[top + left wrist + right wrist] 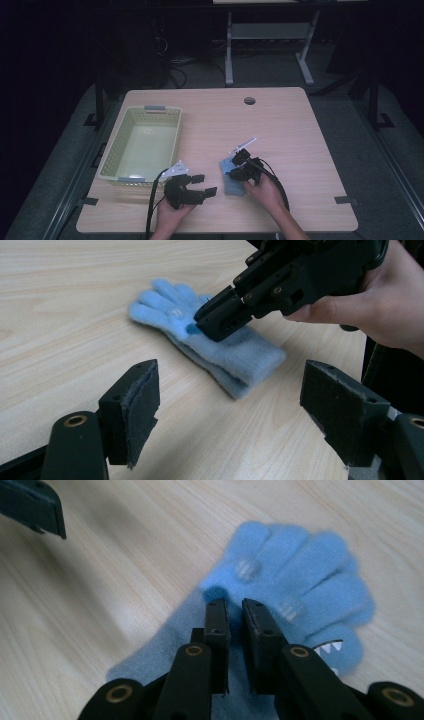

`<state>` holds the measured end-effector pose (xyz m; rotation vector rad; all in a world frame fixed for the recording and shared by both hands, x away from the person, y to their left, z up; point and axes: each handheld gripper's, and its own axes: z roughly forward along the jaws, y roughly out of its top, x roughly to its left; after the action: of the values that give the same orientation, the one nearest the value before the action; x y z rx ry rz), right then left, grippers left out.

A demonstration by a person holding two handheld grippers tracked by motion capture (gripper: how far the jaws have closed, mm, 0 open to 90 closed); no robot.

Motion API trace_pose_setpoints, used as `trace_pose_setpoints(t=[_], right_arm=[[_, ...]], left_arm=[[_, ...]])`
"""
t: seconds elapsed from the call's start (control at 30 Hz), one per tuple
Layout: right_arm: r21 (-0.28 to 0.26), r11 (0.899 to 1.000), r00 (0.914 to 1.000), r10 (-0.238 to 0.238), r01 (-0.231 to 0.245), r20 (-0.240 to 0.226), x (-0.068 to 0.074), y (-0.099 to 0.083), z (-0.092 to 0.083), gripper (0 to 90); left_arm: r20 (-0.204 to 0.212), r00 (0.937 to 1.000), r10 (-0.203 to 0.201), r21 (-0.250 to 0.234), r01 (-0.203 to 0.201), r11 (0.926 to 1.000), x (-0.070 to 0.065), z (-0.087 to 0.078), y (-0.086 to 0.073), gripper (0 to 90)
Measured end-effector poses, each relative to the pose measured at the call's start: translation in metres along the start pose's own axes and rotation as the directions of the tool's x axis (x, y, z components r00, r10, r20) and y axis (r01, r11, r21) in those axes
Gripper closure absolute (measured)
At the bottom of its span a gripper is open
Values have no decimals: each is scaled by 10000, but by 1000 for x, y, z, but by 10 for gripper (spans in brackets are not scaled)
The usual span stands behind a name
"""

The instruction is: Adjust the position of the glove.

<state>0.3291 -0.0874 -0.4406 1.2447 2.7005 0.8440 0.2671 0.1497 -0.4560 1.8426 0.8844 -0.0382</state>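
Note:
A light blue knit glove (234, 188) lies flat on the wooden table, near the front edge and right of centre. My right gripper (231, 174) points down onto it. In the right gripper view its jaws stand almost together, tips (235, 607) on the glove (310, 575) just below the fingers; whether fabric is pinched between them I cannot tell. The left gripper view shows the glove (235, 352) with the right gripper (210, 325) touching its palm. My left gripper (205, 184) rests a little left of the glove, jaws wide open (232, 390) and nothing between them.
A pale green plastic basket (170, 145), empty, stands on the table's left half, just behind my left hand. A round cable hole (249, 100) sits near the far edge. Beyond the table stands a metal frame (229, 55) on a dark floor.

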Motion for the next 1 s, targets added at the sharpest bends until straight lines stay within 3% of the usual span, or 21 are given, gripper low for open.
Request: trace_pose_setpoints(t=[0.23,0.47,0.6,0.63,0.67,0.7,0.8,0.83,0.87,0.9,0.93,0.97,1.0], right_arm=[[-428,9989,9995,188,-198,-241,-2,-2,-12,723],[-1082,9871,9887,1066,-1180,-1056,-13,-16,-31,532],[-1265,9796,9818,1400,-1562,-1285,-18,-25,-35,491],[-1454,9704,9735,1705,-1927,-1528,-22,-30,-37,463],[-1454,9704,9735,1705,-1927,-1528,-22,-30,-37,463],[-1659,9595,9650,1996,-2277,-1702,-25,-36,-39,440],[-1790,9527,9595,2126,-2456,-1848,-28,-41,-39,427],[-1889,9441,9524,2334,-2703,-1962,-30,-48,-38,421],[-1928,9409,9497,2397,-2784,-2016,-31,-50,-37,419],[-1929,9376,9459,2493,-2894,-2076,-33,-52,-37,416],[-1927,9327,9404,2627,-3048,-2159,-34,-54,-36,413],[-1944,9293,9366,2699,-3141,-2234,-35,-55,-35,408],[-1944,9293,9366,2699,-3141,-2234,-35,-55,-35,408]], left_arm=[[174,9998,-88,139,85,9999,0,1,0,249],[547,9967,-594,257,581,9980,-3,7,4,263],[631,9944,-844,378,822,9959,-2,11,8,266],[668,9914,-1128,549,1092,9925,-1,15,10,266],[668,9914,-1128,549,1092,9925,-1,15,10,266],[713,9868,-1455,554,1418,9884,-1,20,11,266],[643,9825,-1746,526,1714,9838,0,24,12,262],[598,9744,-2169,542,2138,9754,3,29,14,260],[598,9744,-2169,542,2138,9754,3,29,14,260],[545,9680,-2448,569,2418,9687,5,34,15,260],[545,9680,-2448,569,2418,9687,5,34,15,260],[405,9633,-2653,580,2628,9631,5,39,17,261],[405,9633,-2653,580,2628,9631,5,39,17,261]])
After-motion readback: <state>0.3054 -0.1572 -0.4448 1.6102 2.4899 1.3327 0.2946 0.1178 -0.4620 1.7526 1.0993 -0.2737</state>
